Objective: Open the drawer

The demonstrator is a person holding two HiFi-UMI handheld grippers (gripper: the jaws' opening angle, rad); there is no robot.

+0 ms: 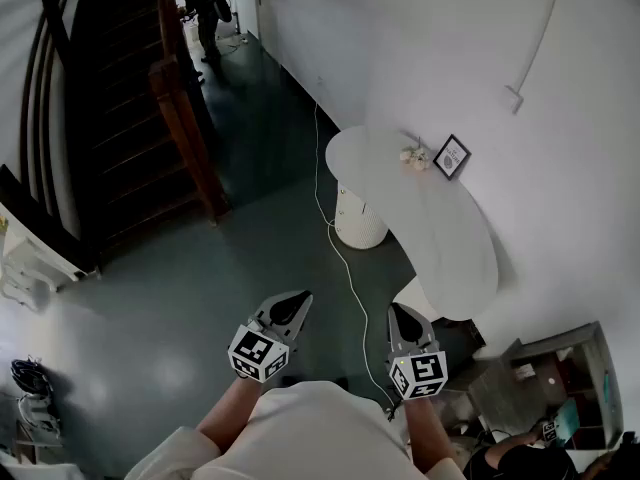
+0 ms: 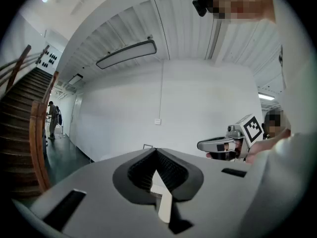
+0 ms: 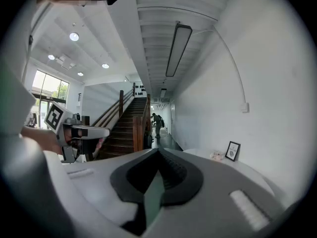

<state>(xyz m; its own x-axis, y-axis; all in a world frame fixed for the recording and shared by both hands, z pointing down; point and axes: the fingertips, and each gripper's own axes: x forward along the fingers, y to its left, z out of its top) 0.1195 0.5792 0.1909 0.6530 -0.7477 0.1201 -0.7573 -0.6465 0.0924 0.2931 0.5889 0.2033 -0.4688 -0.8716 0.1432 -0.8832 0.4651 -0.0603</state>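
1. Nearest: left gripper (image 1: pixel 293 303) and right gripper (image 1: pixel 401 313), carried side by side before the body and pointed almost level. Both pairs of jaws are pressed together at the tips, with nothing held. This is judged a carrying posture, since nothing lies within reach.
2. Ahead, against the wall: a white oval surface (image 1: pixel 455 243) on a round pedestal (image 1: pixel 358 220), on which a framed picture (image 1: pixel 451 156) and a small ornament (image 1: pixel 415 157) are displayed.
3. Far: staircase (image 1: pixel 130 118); a person (image 1: pixel 205 13) in the corridor.
4. Drawer: none can be made out in any view, so it must first be found and approached.
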